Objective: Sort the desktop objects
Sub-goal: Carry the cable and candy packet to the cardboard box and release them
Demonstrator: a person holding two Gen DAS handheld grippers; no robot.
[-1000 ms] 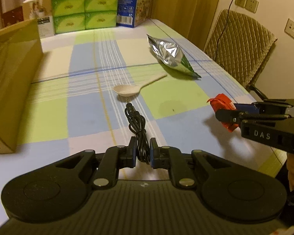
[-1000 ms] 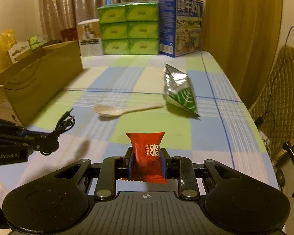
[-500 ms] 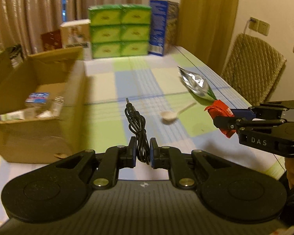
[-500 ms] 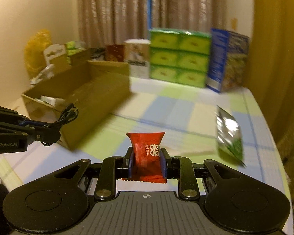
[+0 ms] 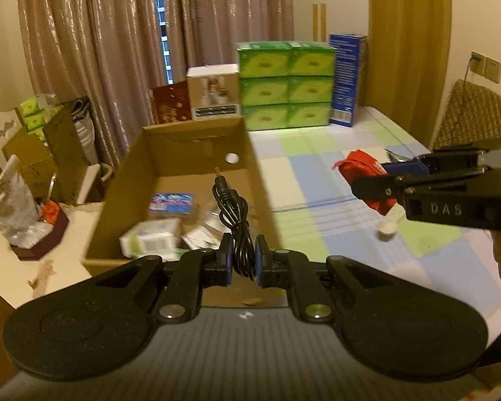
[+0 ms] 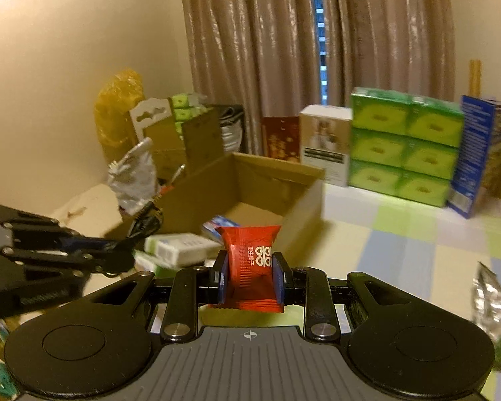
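My left gripper is shut on a coiled black audio cable and holds it above the near edge of an open cardboard box. My right gripper is shut on a red candy packet, held in the air to the right of the box. The right gripper and its red packet also show in the left wrist view, and the left gripper with the cable shows in the right wrist view. Several small packets and boxes lie inside the cardboard box.
A checked tablecloth covers the table. Green tissue boxes and a blue carton stand at the far end. A silver snack bag lies at the right. A pale spoon lies below the right gripper. Clutter stands left of the box.
Both grippers have swung left and risen from over the table toward the cardboard box, each still holding its object. The box interior has come into view.
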